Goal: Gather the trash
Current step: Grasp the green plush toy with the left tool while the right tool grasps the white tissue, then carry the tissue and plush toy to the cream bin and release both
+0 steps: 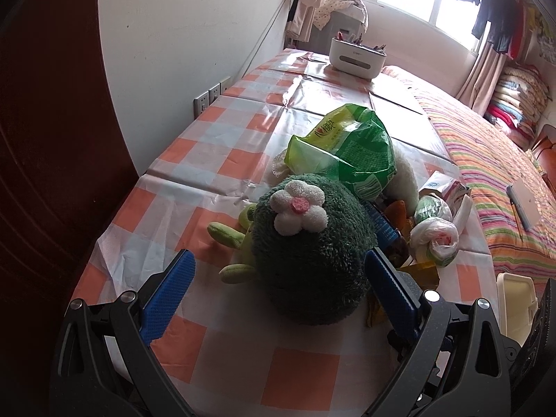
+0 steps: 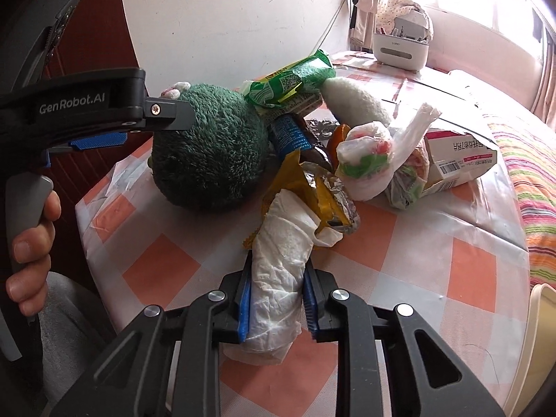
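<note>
Right tongs [image 2: 276, 299]: I have them clamped on a crumpled white tissue wad [image 2: 278, 271]; the blue pads press its two sides, and no gap shows between pad and paper.
Tissue wad: it runs lengthwise between my right fingers, its far end touching the yellow foil wrapper [image 2: 312, 187] at the near edge of the trash heap.
Left tongs [image 1: 278, 271]: I see them spread wide apart, one blue pad [image 1: 170, 292] on each side of the dark green plush toy [image 1: 309, 253]; the left pad stands clear of the plush, while I cannot tell whether the right one touches it.
Plush toy: round, with a white flower [image 1: 299, 208] on top and pale green limbs sticking out at its left; it lies on the tabletop [image 1: 194, 160] just beside the trash.
Trash heap: a green and yellow snack bag [image 1: 347, 146] lies against the far side of the plush, a knotted white plastic bag [image 2: 368, 160] sits to the right, a blue wrapper [image 2: 290, 132] is tucked between plush and bags, and a white and pink carton [image 2: 455, 156] lies on its side furthest right.
Tabletop: covered in an orange and white chequered cloth, set against a white wall.
Far end: a white organiser box [image 1: 356, 57] stands on the tabletop near the window.
Bed [image 1: 486, 160]: striped cover, alongside the tabletop's right edge.
Hand [image 2: 31, 243]: the person's fingers wrap the left gripper's grey handle, seen from my right camera.
</note>
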